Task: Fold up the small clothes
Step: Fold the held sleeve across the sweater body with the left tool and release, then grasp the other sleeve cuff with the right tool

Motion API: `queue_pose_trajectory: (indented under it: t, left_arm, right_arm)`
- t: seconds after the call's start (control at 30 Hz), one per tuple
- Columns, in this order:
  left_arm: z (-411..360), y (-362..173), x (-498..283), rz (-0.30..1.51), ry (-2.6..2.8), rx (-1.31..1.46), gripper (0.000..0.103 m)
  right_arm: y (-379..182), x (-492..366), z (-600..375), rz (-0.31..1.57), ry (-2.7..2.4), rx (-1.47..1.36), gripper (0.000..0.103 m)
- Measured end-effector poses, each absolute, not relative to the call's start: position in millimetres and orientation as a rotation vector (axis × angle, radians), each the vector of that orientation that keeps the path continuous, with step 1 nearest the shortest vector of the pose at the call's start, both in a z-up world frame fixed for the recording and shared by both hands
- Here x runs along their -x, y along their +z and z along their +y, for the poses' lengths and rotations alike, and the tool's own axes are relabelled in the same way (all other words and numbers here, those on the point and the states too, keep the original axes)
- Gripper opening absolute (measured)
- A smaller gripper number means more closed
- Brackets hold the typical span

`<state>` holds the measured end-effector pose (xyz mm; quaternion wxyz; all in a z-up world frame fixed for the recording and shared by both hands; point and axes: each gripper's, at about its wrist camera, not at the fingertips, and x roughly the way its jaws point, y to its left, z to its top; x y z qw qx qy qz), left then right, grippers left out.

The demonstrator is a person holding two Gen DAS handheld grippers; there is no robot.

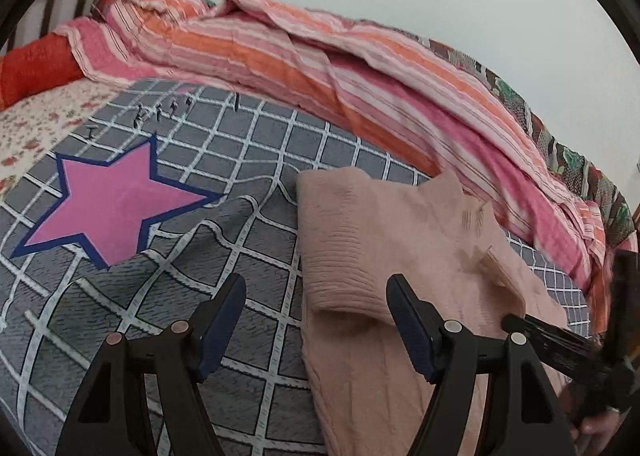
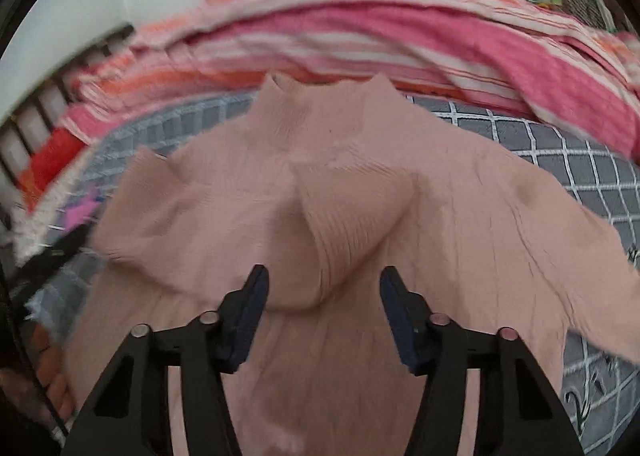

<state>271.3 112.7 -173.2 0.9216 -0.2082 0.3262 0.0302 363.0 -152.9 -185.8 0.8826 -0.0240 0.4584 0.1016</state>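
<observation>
Pink sweater [image 2: 400, 215] lies on the grey checked bedspread [image 1: 240, 183], near the striped quilt [image 1: 320, 55] bunched along the far side. Partly folded, by the look of it: in the right wrist view both sleeves seem turned in over the body, ribbed cuffs meeting around the middle, and one fold edge sits just ahead of the fingers. In the left wrist view a ribbed flap [image 1: 344, 256] lies doubled over on the sweater's left side.

Left gripper [image 1: 316, 320]: jaws spread, nothing between them. It straddles the sweater's left edge, left finger over bare bedspread, right finger over the knit. Can't tell if the tips touch the fabric.

Right gripper [image 2: 324, 312]: jaws spread, empty, hovering over the lower middle of the sweater. The right view is motion-blurred, so detail there is soft.

Progress estimate: sleeves in, roughly halfway. Remaining, as I read it: fold the body across (hem towards collar), then square it up. The right part of the body looks spread wide and wrinkled, so it may need smoothing first.

Pink star [image 1: 108, 199] on the bedspread is well left of the sweater.
</observation>
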Motion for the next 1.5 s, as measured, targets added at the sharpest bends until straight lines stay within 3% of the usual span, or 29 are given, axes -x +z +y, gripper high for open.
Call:
queue_pose_trajectory:
  t: [0.07,0.73,0.8,0.83,1.03,1.27,1.5]
  left_arm:
    - [114,-173,-274,0.668,0.067,0.421,0.071]
    - [111,-179,-281,0.692,0.06,0.458,0.071]
    - [109,-179,-282,0.694,0.061,0.45,0.071]
    - [109,-179,-282,0.695,0.06,0.448,0.071]
    - [108,-175,-280,0.669,0.054,0.448,0.071]
    - [88,-166,-287,0.652,-0.005,0.363,0.07]
    - [73,-166,-299,0.66,-0.068,0.343,0.07]
  right_arm:
    - [-187,-368,-161,0.975,0.181,0.035,0.028]
    - [-197,-364,-282,0.944,0.184,-0.332,0.03]
    - [-195,-363,-277,0.923,0.205,-0.324,0.008]
    - [-193,-361,-275,0.906,0.23,-0.325,0.006]
    - [-159,-340,-293,0.749,0.174,-0.295,0.005]
    - [-182,-348,-306,0.875,0.11,-0.293,0.005]
    - [-178,-340,-313,0.844,0.092,-0.29,0.005]
